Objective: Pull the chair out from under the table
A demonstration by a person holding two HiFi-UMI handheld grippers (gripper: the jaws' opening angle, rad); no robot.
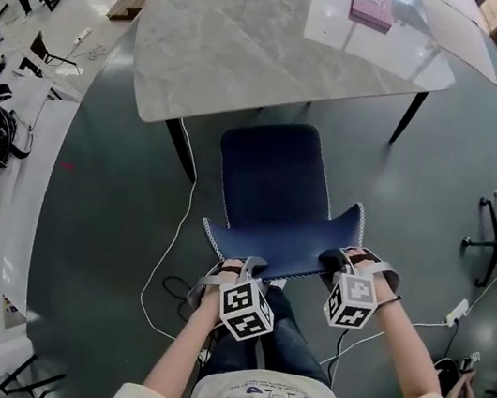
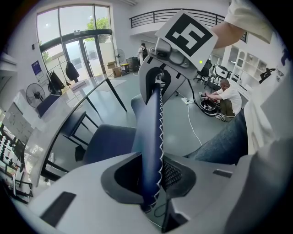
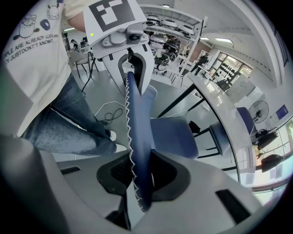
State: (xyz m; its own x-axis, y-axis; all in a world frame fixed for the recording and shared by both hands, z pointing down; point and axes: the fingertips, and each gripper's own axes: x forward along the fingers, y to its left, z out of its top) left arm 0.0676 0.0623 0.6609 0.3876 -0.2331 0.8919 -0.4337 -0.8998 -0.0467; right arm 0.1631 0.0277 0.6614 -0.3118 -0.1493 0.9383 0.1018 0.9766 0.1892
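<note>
Pull step is judged to be in hand, with most of the travel covered. Left gripper [image 1: 239, 266] is clamped on the left corner of the backrest top edge of the dark blue upholstered chair with white zigzag stitching [image 1: 274, 188]. In the left gripper view the padded edge is pinched between the jaws, with pads pressed on both faces. The seat is seen on the grey floor [image 1: 112, 217], almost wholly clear of the grey marble-look table top [image 1: 257, 42]. Its front edge sits at the near rim; whether any of it is under the top cannot be told. Right gripper [image 1: 347, 258] is closed on the same edge at the right corner, with fabric squeezed between its jaws likewise.

Next move, as judged: an even draw toward the person is called for on both corners, so the chair is not yawed into the black table leg [image 1: 183, 148]. The white cable [image 1: 159, 263] beside the chair's rear left should be kept clear of the chair legs.
</note>
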